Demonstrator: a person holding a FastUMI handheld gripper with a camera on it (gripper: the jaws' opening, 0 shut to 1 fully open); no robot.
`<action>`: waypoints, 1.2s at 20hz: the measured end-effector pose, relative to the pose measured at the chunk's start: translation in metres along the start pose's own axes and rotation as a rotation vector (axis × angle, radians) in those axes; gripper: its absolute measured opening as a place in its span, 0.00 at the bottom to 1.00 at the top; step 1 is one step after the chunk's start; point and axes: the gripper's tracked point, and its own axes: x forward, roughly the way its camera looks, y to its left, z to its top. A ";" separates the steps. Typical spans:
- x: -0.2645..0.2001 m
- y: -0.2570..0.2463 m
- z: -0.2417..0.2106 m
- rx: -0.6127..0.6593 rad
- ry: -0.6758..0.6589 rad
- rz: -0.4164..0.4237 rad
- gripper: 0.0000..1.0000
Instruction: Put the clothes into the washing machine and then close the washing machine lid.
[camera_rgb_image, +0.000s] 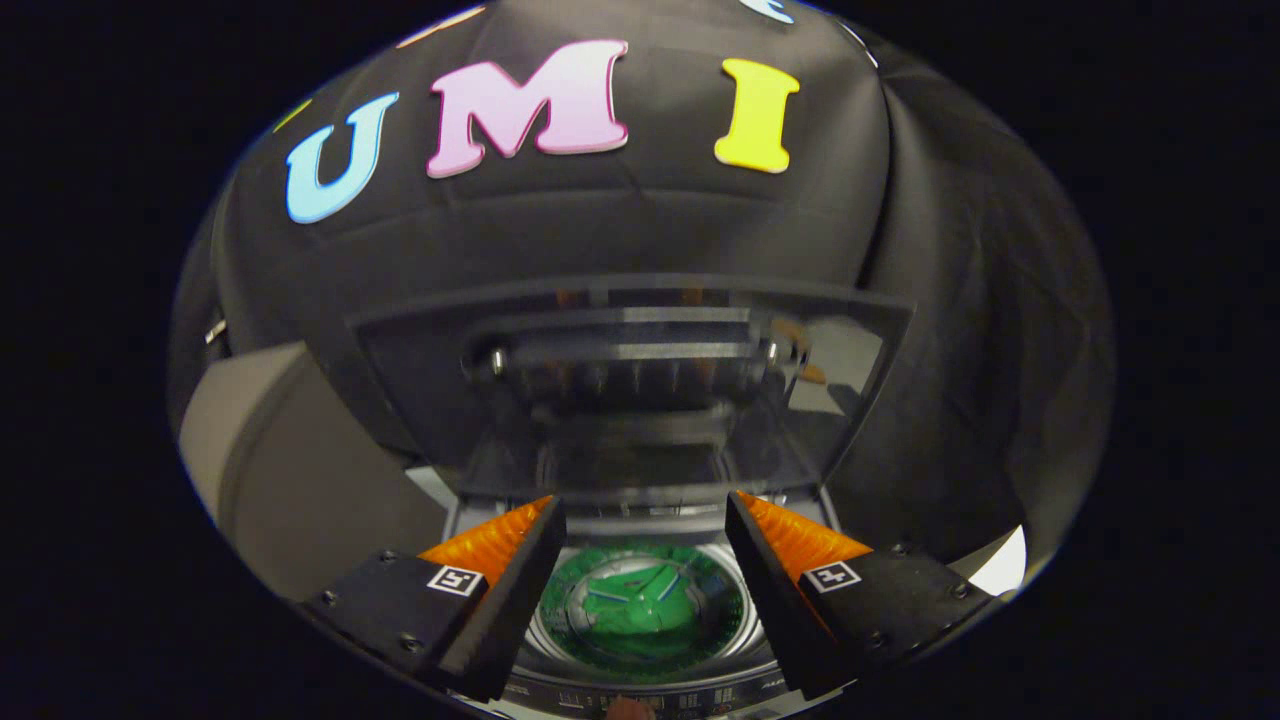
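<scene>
Two jaws apart, empty, above washing machine (640, 690) drum; green clothes (640, 605) inside; lid (630, 390) up, front edge cut off

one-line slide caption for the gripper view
Open gripper hangs above the washing machine, green clothes in the drum, lid raised beyond the fingers.

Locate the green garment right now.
In the gripper view the green garment lies down inside the washing machine drum, seen between the open claw fingers, below the raised lid.
</scene>
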 end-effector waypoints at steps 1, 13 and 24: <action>-0.004 0.000 0.017 0.004 -0.027 0.003 1.00; 0.015 -0.007 0.147 0.017 -0.146 -0.006 1.00; 0.076 -0.008 0.114 0.000 -0.012 -0.020 1.00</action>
